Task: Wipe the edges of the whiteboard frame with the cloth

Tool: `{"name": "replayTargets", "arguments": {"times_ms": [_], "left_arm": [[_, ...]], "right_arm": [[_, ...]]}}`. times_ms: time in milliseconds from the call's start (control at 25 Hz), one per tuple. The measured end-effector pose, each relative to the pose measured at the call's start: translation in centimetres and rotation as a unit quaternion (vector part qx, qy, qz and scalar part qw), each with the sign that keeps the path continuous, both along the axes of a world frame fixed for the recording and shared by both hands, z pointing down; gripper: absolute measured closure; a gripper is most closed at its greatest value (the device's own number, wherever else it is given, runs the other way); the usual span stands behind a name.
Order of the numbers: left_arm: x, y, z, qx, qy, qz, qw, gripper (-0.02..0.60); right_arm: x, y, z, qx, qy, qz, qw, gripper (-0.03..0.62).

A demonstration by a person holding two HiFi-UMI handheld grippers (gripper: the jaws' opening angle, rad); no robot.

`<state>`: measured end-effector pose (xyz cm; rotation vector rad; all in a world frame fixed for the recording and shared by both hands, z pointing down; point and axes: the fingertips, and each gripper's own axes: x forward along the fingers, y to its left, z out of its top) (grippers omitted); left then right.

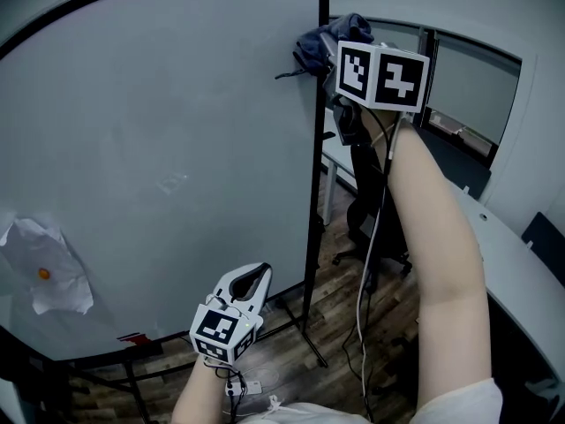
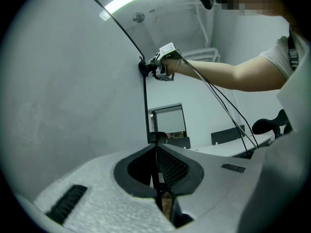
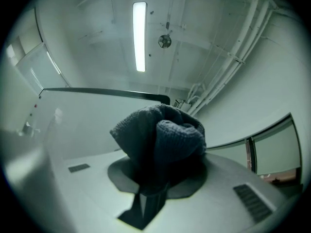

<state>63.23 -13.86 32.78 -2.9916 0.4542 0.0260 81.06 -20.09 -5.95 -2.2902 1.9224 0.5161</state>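
Note:
The whiteboard [image 1: 159,148] fills the left of the head view, with its thin black frame [image 1: 316,148] down its right edge. My right gripper [image 1: 328,64] is raised near the frame's top right corner, shut on a dark blue knitted cloth [image 1: 322,44] that rests against the frame. In the right gripper view the cloth [image 3: 158,140] bulges out between the jaws, below the frame's top edge [image 3: 107,93]. My left gripper [image 1: 256,276] hangs low beside the frame's lower part, shut and holding nothing; in its own view the jaws [image 2: 156,152] meet in line with the frame [image 2: 145,110].
A crumpled white paper [image 1: 44,268] sticks to the board's lower left. The board's stand legs [image 1: 300,334] spread over the wooden floor. A black office chair [image 1: 375,228] and a white desk [image 1: 521,272] stand to the right of the board.

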Motion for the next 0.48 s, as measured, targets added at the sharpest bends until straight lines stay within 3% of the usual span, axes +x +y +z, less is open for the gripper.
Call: {"name": "replayTargets", "arguments": {"times_ms": [480], "left_arm": [[0.3, 1.0, 2.8, -0.017, -0.016, 0.002, 0.9997, 0.558]], "right_arm": [[0.3, -0.2, 5.8, -0.035, -0.004, -0.006, 0.999, 0.517]]}}
